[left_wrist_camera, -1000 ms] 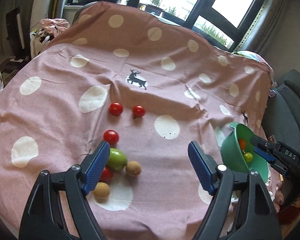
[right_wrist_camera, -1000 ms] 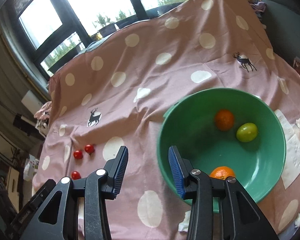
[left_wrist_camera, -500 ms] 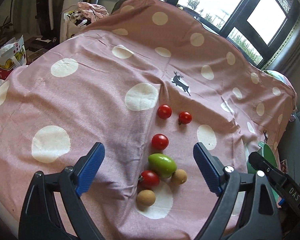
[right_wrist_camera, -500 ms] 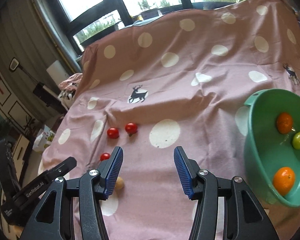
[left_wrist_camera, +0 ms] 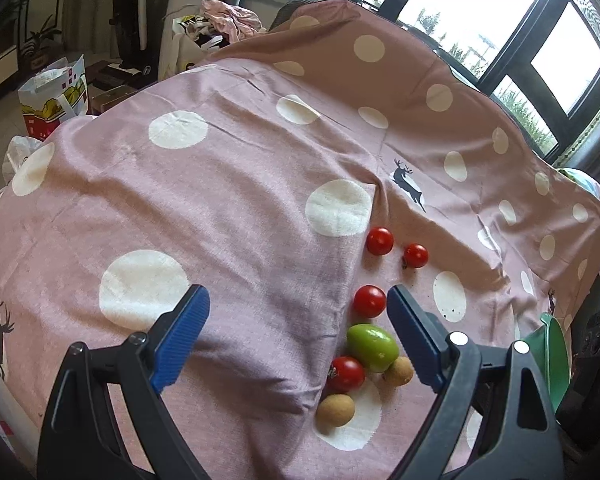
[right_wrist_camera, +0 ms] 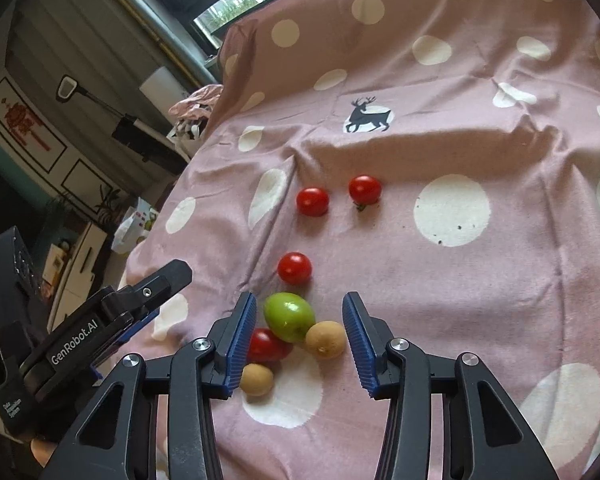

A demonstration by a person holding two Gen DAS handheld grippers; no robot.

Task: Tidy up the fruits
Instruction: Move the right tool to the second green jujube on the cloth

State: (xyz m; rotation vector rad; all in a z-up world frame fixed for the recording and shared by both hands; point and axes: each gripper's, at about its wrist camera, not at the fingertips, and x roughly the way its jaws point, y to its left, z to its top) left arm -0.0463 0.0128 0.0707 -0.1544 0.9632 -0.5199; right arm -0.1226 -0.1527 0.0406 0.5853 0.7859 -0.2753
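Note:
On the pink dotted cloth (left_wrist_camera: 240,208) lie several red tomatoes, one of them (left_wrist_camera: 369,301) just past a green fruit (left_wrist_camera: 372,347). Two small brown fruits (left_wrist_camera: 399,371) flank that cluster. My left gripper (left_wrist_camera: 296,296) stands wide open above bare cloth, with the cluster beside its right finger. My right gripper (right_wrist_camera: 300,300) hovers over the same cluster. Its jaws are closing, with the green fruit (right_wrist_camera: 289,316) and a brown fruit (right_wrist_camera: 325,339) between them, untouched by the pads. A tomato (right_wrist_camera: 266,345) is half hidden behind its left finger.
A green bowl (left_wrist_camera: 556,360) shows only its rim at the cloth's right edge. Two tomatoes (right_wrist_camera: 312,201) sit farther back near a deer print (right_wrist_camera: 368,118). The left tool's black housing (right_wrist_camera: 80,340) is close at the lower left. Bags and furniture stand beyond the cloth.
The right gripper swung left from over the green bowl to the fruit cluster, which now lies between its jaws. The left gripper opened wider and shifted left, so the cluster sits by its right finger.

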